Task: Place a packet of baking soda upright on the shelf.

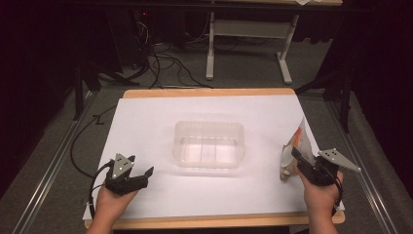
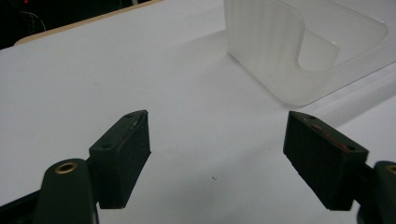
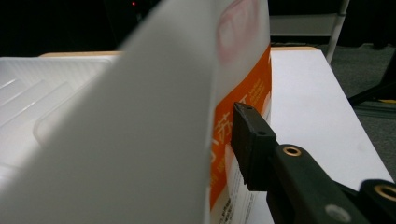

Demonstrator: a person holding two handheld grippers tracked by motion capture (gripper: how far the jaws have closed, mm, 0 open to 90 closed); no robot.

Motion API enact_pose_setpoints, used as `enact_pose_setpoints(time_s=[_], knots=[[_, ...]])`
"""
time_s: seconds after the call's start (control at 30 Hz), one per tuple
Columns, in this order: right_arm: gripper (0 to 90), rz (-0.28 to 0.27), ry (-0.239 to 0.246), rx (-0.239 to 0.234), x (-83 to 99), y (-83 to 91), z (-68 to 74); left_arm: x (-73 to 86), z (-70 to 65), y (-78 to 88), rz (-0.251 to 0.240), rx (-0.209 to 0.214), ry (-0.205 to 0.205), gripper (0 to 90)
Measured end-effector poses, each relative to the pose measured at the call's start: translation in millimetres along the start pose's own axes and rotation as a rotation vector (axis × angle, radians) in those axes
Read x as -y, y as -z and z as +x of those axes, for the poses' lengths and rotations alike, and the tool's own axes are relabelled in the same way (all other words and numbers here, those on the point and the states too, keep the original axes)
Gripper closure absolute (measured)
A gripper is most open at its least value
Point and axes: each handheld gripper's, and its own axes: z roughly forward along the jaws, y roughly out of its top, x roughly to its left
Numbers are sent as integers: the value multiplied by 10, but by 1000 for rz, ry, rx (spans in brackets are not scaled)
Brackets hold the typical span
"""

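High view | left tongs (image 1: 146,174): released, nothing between | right tongs (image 1: 294,155): grasping orange-white packet (image 1: 295,146) upright

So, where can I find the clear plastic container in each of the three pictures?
High view: the clear plastic container sits at the middle of the white table, open side up.
Left gripper view: its corner is at the upper right, beyond the open left claw.
Right gripper view: its ribbed rim is at the left, behind the orange-and-white packet.
Shared landmark: the white table.
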Motion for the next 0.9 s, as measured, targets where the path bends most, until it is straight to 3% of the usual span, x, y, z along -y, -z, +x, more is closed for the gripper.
enact_pose_setpoints(time_s=[0.07,0.13,0.17,0.43,0.67,0.9], knots=[[772,7,11,12,-10,-11,8,3,-3,-14,6,-3,-2,232],[892,13,18,19,-26,-11,12,16,-4,-28,12,-2,6,232],[900,15,26,30,-34,-5,13,21,-5,-32,17,-3,7,232],[900,-23,24,75,-61,118,-79,20,-31,12,4,-6,3,232],[900,-40,75,109,-84,202,-75,26,13,-7,4,-1,20,232],[900,-74,87,97,-116,270,-18,21,0,2,0,4,24,232]])
